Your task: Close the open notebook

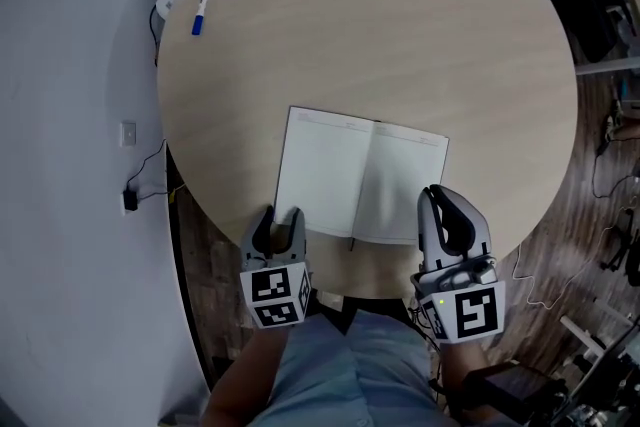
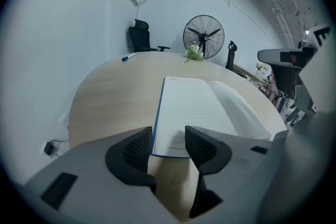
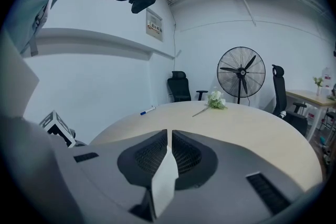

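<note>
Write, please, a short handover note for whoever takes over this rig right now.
Left gripper: open, at the notebook's near left corner, gripping nothing.
Right gripper: shut on the right-hand page at its near edge.
The notebook lies open and flat on the round table.
Done: page gripped. Left: fold the right side over and shut it.

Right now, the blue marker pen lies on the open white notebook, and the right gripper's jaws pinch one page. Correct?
No: the head view shows the blue marker pen on the round wooden table, far from the open white notebook. The right gripper pinches one page.
</note>
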Motion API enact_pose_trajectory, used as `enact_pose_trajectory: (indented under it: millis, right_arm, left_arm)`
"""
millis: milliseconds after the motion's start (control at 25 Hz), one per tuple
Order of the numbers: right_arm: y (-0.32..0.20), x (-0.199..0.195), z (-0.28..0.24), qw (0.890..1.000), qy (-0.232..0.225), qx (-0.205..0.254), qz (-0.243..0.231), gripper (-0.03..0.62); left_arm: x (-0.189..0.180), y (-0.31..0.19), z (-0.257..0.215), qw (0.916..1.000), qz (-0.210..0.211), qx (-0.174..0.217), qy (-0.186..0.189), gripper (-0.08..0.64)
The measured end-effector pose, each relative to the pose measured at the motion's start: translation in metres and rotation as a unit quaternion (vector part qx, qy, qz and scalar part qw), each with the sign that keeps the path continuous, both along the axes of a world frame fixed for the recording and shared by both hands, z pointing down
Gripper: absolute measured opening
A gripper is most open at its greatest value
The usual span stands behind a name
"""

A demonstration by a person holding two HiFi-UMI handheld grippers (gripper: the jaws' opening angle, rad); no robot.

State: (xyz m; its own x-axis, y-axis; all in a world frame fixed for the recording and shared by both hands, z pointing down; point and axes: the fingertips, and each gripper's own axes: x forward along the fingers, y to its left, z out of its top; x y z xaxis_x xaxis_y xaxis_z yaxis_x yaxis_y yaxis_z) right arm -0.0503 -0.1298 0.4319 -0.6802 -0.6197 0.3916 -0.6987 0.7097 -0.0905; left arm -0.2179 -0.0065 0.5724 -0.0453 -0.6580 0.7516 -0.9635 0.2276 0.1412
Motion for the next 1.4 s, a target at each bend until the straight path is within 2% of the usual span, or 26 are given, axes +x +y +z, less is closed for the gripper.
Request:
enact_pose_trajectory:
  millis: [120,280,320,400,760,960,1120,1400]
  right_arm:
    - [0.001,0.004,0.003,1.000,0.000,-0.002,0.004,0.052]
    - [0.003,0.005,0.003,1.000,-0.005,-0.003,0.007,0.052]
    - [0.003,0.005,0.003,1.000,-0.007,-0.002,0.008,0.052]
    - [0.004,0.006,0.002,1.000,-0.010,0.001,0.010,0.052]
    - [0.018,0.011,-0.025,0.999,-0.027,0.019,0.021,0.052]
    - [0.020,0.017,-0.046,0.998,-0.034,0.037,0.031,0.052]
    - [0.023,0.028,-0.064,0.997,-0.037,0.054,0.045,0.052]
    - [0.027,0.049,-0.091,0.993,-0.042,0.078,0.073,0.052]
  left_arm:
    - [-0.002,0.001,0.001,1.0000,0.000,0.000,-0.006,0.188]
    - [-0.007,0.002,0.000,0.9998,0.011,-0.005,-0.013,0.098]
    - [-0.007,0.002,0.000,0.9998,0.015,-0.007,-0.012,0.052]
    - [-0.007,0.004,-0.001,0.9998,0.019,-0.007,-0.006,0.028]
    - [0.008,0.008,-0.046,0.9987,0.034,0.037,0.009,0.020]
    - [0.023,0.004,-0.082,0.9958,0.059,0.069,0.015,0.020]
    - [0.046,0.002,-0.108,0.9911,0.091,0.094,0.023,0.020]
    - [0.093,-0.005,-0.141,0.9778,0.158,0.131,0.043,0.020]
